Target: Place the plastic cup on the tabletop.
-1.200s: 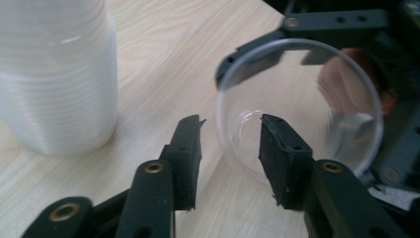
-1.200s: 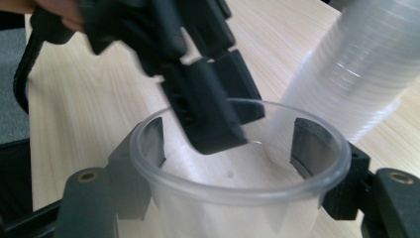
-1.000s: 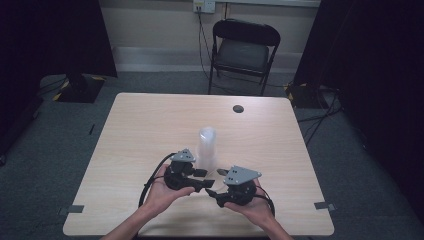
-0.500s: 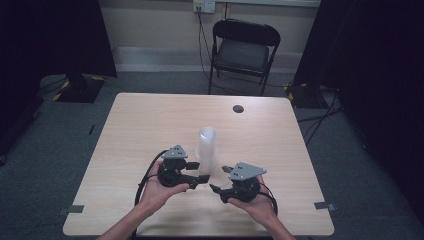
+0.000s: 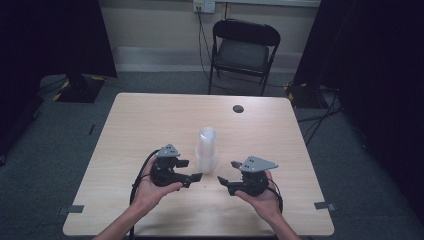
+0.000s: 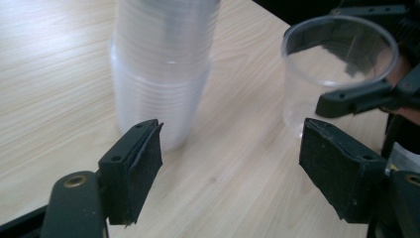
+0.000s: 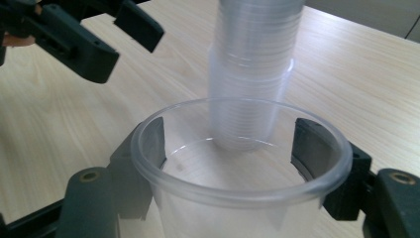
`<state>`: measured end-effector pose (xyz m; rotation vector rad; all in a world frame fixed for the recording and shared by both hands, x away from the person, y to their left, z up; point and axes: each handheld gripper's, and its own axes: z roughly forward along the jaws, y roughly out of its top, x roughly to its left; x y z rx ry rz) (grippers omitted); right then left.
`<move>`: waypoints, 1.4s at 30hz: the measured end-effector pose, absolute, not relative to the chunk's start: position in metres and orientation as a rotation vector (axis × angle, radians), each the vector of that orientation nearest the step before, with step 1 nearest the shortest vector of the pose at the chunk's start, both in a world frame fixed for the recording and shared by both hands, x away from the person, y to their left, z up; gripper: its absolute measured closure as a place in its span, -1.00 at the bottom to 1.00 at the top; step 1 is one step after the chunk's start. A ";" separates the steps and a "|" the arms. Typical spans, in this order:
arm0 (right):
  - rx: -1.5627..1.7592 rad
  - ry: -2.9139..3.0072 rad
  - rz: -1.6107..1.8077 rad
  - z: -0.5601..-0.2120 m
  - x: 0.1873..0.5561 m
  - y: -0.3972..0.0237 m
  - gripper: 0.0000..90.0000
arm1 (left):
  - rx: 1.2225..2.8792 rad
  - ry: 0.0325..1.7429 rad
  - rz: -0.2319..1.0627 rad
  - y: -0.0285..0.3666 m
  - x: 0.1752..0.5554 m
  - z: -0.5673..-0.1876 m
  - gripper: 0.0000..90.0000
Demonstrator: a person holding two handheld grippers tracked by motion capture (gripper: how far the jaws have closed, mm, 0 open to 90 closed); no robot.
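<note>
On a wooden table [image 5: 150, 125], the right gripper [image 7: 237, 163] pinches a clear cup [image 7: 237, 198]. The left gripper [image 6: 228, 173], jaws just spreading and empty, sits at seven o'clock of the cup stack [image 5: 206, 150].

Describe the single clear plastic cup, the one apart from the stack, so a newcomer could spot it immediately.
On the light wooden table, a tall stack of clear plastic cups stands near the middle. Nearer the person, the right gripper clamps a single clear plastic cup between its black jaws. Unlike the stacked cups, it is alone, upright with its mouth open, and empty.
</note>
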<state>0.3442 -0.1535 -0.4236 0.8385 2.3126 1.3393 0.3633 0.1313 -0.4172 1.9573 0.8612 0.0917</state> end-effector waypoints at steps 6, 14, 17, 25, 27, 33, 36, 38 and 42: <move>0.874 2.285 1.340 -0.422 0.352 -0.159 -0.35 | 1.927 0.870 0.106 0.139 0.364 -0.419 -0.63; 0.918 2.228 1.350 -0.415 0.363 -0.166 -0.36 | 1.956 0.842 0.191 0.145 0.357 -0.423 -0.64; 0.945 2.213 1.348 -0.416 0.368 -0.170 -0.36 | 1.951 0.846 0.206 0.152 0.354 -0.426 -0.64; 0.985 2.156 1.330 -0.411 0.383 -0.171 -0.36 | 1.928 0.838 0.222 0.166 0.348 -0.427 -0.64; 0.993 2.142 1.328 -0.408 0.389 -0.171 -0.36 | 1.931 0.860 0.233 0.171 0.348 -0.427 -0.65; 1.028 2.108 1.332 -0.406 0.407 -0.173 -0.36 | 1.946 0.908 0.253 0.180 0.346 -0.435 -0.64; 1.039 2.095 1.331 -0.406 0.415 -0.174 -0.36 | 1.951 0.921 0.264 0.182 0.342 -0.445 -0.64; 1.038 2.093 1.328 -0.406 0.417 -0.173 -0.36 | 1.962 0.916 0.278 0.181 0.341 -0.447 -0.64; 1.047 2.072 1.328 -0.403 0.428 -0.171 -0.36 | 1.970 0.909 0.300 0.180 0.340 -0.452 -0.64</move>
